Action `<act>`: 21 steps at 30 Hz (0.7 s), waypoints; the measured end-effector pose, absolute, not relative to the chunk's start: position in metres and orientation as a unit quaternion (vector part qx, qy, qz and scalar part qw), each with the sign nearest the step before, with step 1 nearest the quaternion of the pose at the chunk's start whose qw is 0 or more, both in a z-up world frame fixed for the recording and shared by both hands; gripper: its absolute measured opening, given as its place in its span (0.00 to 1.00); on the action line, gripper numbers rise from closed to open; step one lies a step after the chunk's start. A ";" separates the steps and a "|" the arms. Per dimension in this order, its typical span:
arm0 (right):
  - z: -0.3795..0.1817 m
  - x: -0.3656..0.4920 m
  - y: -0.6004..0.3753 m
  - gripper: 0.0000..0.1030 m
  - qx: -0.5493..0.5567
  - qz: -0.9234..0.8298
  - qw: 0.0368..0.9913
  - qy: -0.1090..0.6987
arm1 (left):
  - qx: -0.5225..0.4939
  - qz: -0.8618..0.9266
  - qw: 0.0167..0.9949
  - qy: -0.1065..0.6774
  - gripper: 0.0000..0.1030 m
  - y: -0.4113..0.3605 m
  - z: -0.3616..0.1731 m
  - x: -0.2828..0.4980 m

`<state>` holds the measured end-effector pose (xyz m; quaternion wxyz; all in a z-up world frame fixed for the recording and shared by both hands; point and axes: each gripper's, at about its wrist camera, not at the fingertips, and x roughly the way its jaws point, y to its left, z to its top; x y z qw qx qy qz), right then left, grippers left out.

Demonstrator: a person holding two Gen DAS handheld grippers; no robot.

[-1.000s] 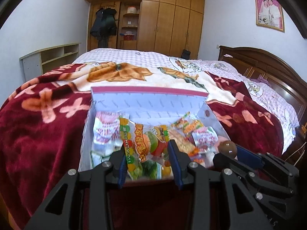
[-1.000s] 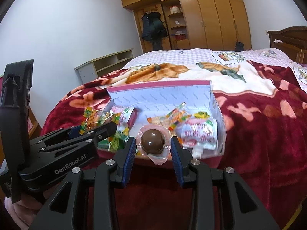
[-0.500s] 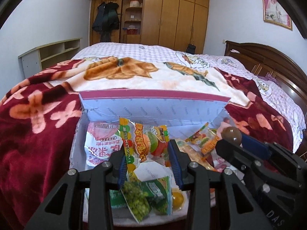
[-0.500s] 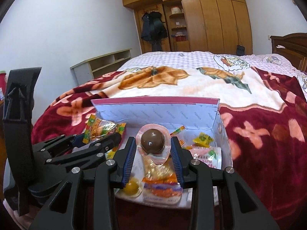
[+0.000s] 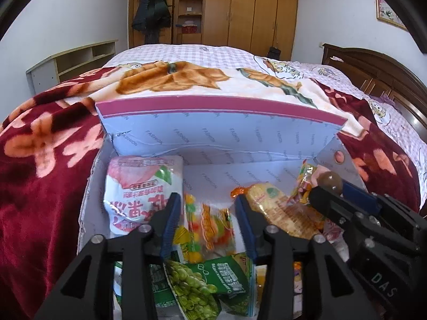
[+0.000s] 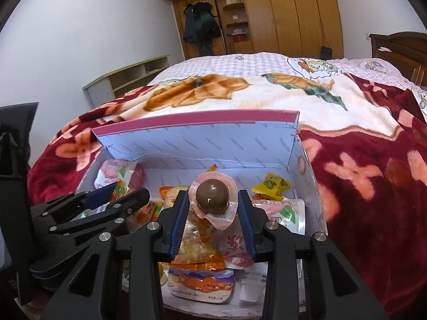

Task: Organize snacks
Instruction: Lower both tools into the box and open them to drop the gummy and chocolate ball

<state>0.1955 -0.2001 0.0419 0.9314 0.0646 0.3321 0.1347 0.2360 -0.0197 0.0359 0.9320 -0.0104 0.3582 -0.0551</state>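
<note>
A white box with a pink rim (image 5: pixel 213 133) (image 6: pixel 200 138) sits on the red flowered blanket and holds several snack packets. Over it, my left gripper (image 5: pixel 206 197) is opening its jaws. A colourful gummy packet (image 5: pixel 213 226) lies loose between them, with gaps to both pads. My right gripper (image 6: pixel 212 194) is shut on a chocolate ball in a pink plastic cup (image 6: pixel 212 200), held above the box's middle. In the left wrist view, the right gripper (image 5: pixel 333 194) shows with the ball (image 5: pixel 329 182). The left gripper (image 6: pixel 120 200) appears at the left of the right wrist view.
In the box lie a pink-white pouch (image 5: pixel 138 186), a green pea packet (image 5: pixel 202 280), a cracker pack (image 5: pixel 277 208), a yellow sachet (image 6: pixel 271 185) and an orange packet (image 6: pixel 202 277). The box's lid flap stands up at the far side. A dark wooden headboard (image 5: pixel 373 66) lies right.
Both grippers moved forward and down over the box. The left jaws have widened, and the gummy packet, held upright before, now lies lower and loose between them. The right still grips the ball.
</note>
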 end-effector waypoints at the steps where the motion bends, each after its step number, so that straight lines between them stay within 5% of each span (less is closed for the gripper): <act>1: 0.041 0.196 -0.201 0.37 0.068 0.134 0.930 0.335 | -0.010 -0.055 0.932 0.358 0.54 -0.020 0.036 0.236; 6: 0.039 0.194 -0.205 0.46 0.083 0.134 0.927 0.340 | -0.008 -0.041 0.932 0.359 0.65 -0.019 0.034 0.235; 21: 0.059 0.159 -0.197 0.53 0.069 0.153 0.938 0.302 | -0.024 -0.027 0.938 0.346 0.66 -0.011 0.051 0.208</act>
